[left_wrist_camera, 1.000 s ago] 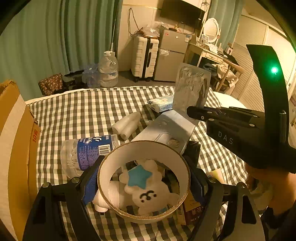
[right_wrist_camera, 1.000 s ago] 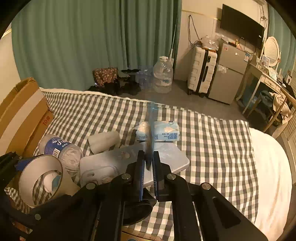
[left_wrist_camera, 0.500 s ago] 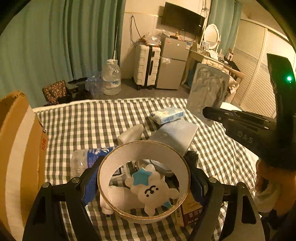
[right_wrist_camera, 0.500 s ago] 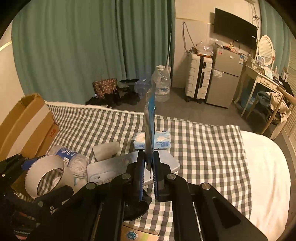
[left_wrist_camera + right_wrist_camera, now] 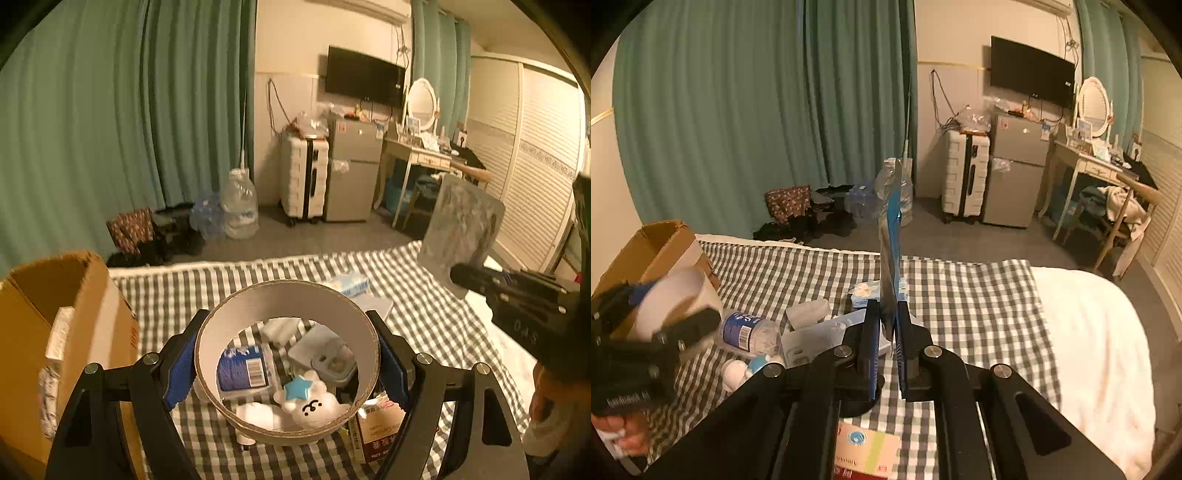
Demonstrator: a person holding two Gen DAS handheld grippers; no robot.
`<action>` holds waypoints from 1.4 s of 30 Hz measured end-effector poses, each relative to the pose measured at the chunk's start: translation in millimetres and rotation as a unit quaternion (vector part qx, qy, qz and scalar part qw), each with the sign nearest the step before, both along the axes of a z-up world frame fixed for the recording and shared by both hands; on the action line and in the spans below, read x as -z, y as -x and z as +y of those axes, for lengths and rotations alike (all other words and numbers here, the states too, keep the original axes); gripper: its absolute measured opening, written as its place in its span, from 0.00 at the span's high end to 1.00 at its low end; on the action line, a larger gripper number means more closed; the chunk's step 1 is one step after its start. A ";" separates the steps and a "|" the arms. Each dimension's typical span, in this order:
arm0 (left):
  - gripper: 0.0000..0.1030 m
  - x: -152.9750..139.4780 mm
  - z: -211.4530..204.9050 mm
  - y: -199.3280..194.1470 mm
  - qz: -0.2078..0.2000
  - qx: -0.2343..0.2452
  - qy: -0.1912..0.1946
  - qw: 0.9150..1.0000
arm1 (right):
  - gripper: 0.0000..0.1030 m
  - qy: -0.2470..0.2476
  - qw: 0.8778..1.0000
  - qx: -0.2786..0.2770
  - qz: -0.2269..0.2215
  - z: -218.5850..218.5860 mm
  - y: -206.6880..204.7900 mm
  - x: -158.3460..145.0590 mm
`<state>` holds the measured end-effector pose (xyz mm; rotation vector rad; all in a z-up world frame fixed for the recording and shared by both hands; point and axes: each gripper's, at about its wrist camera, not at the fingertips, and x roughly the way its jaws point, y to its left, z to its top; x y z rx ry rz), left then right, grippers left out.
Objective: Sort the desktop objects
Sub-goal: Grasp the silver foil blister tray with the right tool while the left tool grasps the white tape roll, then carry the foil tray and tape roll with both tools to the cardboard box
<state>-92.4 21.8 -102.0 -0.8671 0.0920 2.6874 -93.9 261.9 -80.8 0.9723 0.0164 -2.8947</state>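
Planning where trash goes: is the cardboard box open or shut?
Open. The cardboard box shows its flap raised and its inside exposed beside the checkered cloth.

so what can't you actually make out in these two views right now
- Cardboard box contents: left wrist view, its walls and the picture edge hide most of the inside.
- Flat packet in the right gripper: right wrist view shows it edge-on; its printed face cannot be read.
- Tape roll in the left gripper: blurred in the right wrist view.
- Brown carton label: too small, partly behind the roll.
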 end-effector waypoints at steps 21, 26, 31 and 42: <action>0.20 -95.2 -45.3 -47.0 0.108 -0.028 -0.026 0.993 | 0.93 0.006 0.996 -0.008 0.091 -43.4 -50.9 -97.6; 0.20 -112.4 -72.8 -55.9 0.124 -0.055 -0.016 0.991 | 0.93 0.007 0.995 -0.026 0.101 -67.9 -56.6 -108.0; 0.20 -119.8 -104.4 -62.2 0.139 -0.075 0.002 0.988 | 0.93 0.005 0.992 -0.049 0.113 -99.1 -60.7 -117.3; 0.19 -112.4 -154.4 -50.5 0.148 -0.096 0.011 0.984 | 0.93 0.016 0.988 -0.084 0.132 -163.5 -62.7 -124.1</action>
